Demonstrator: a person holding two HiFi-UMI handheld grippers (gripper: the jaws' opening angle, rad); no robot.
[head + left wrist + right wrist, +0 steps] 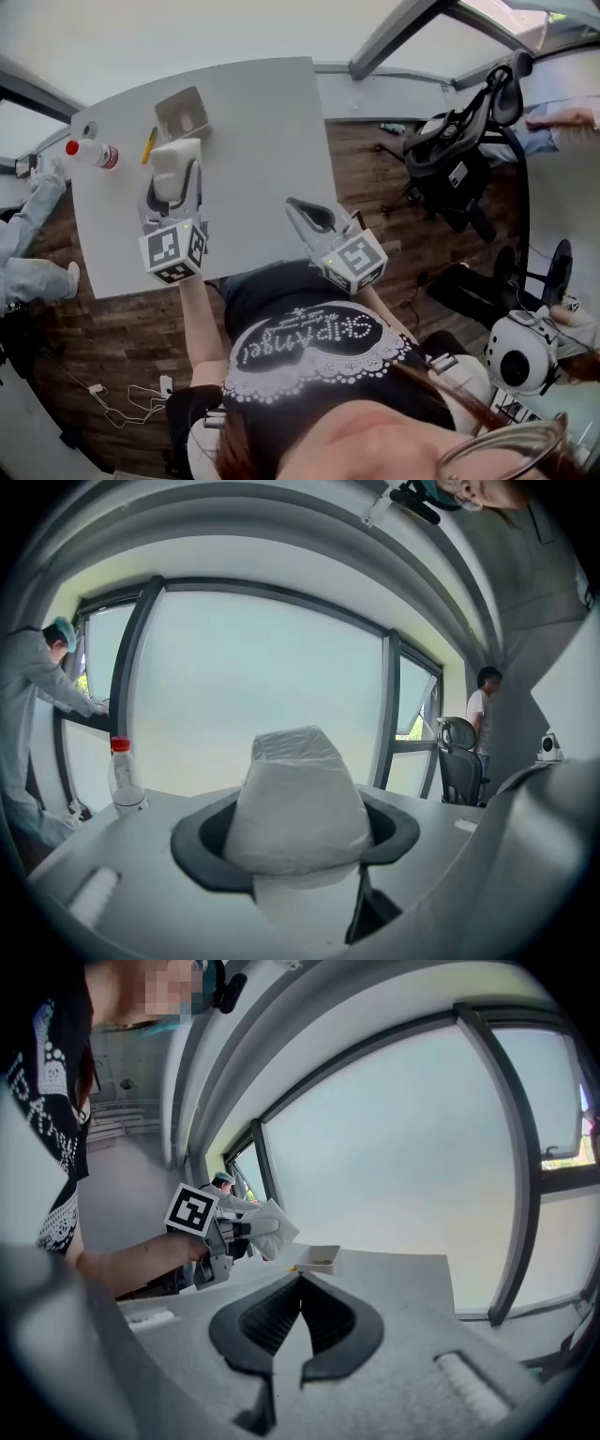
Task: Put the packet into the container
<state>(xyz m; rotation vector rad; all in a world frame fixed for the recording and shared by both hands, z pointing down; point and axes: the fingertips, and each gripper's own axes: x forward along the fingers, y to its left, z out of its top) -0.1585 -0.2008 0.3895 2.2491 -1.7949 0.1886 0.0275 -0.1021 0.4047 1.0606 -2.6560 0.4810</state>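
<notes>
White packet (175, 161) held in left gripper (172, 190) jaws near far-edge container (200, 111); right gripper (300, 210) jaws together.

The container (183, 114) stands on the counter (262, 122) towards its far edge. To its left, near the counter's left edge, a bottle (91, 153) stands upright, and a pen (149, 144) lies on the counter between the bottle and the container. The packet (174, 159) sits between the jaws of the left gripper (173, 183), just in front of the container on the person's side, with the pen off to its left. The right gripper (295, 206) is over the counter's near right part, well apart from the container and to the right of the packet. An office chair (459, 159) stands on the floor (375, 178) to the right of the counter.
</notes>
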